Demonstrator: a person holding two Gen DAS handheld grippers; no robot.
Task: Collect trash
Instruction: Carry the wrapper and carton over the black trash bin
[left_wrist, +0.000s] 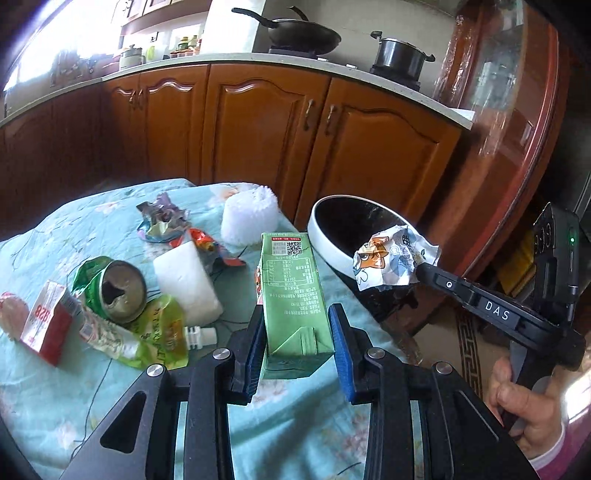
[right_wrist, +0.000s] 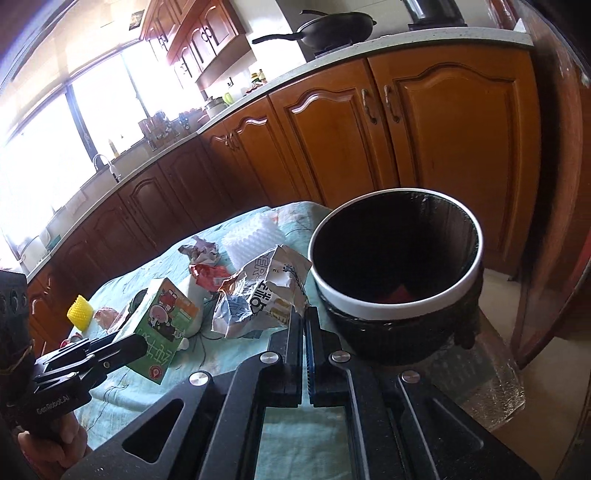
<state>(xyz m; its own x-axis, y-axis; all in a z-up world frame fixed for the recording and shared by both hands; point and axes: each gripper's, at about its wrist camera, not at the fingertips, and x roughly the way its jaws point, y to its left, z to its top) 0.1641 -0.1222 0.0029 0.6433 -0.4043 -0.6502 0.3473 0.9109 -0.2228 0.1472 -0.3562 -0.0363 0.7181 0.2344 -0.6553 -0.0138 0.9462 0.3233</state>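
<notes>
One table draped in a pale turquoise floral cloth (left_wrist: 44, 373) carries everything, with brown wooden kitchen cabinets (left_wrist: 258, 122) behind it. At the table's right edge stands one black round waste bin with a white rim (right_wrist: 397, 306); something red lies at its bottom.

Two white foam pieces sit on the cloth: a smooth rectangular foam block (left_wrist: 186, 282) near the middle and a knobbly white foam cup-shaped piece (left_wrist: 249, 218) by the far edge.

One green rectangular drink carton (left_wrist: 291, 302) is clamped between the blue-padded fingers of the left gripper (left_wrist: 297, 350), lifted above the near middle of the table. One crumpled white printed wrapper with a cartoon fox (left_wrist: 393, 260) is pinched in the nearly closed right gripper (right_wrist: 306, 321), held just beside the bin's left rim.

Toward the left edge lie one crushed green metal can (left_wrist: 116, 290), one red and white small carton (left_wrist: 46, 326), and one yellow-green spouted drink pouch (left_wrist: 168, 339) touching the can. Two crumpled foil wrappers lie near the far edge: one purple-silver (left_wrist: 162, 219), one red-orange (left_wrist: 207, 245). One small yellow ridged foam sleeve (right_wrist: 80, 311) rests by the far left edge in the right wrist view.
</notes>
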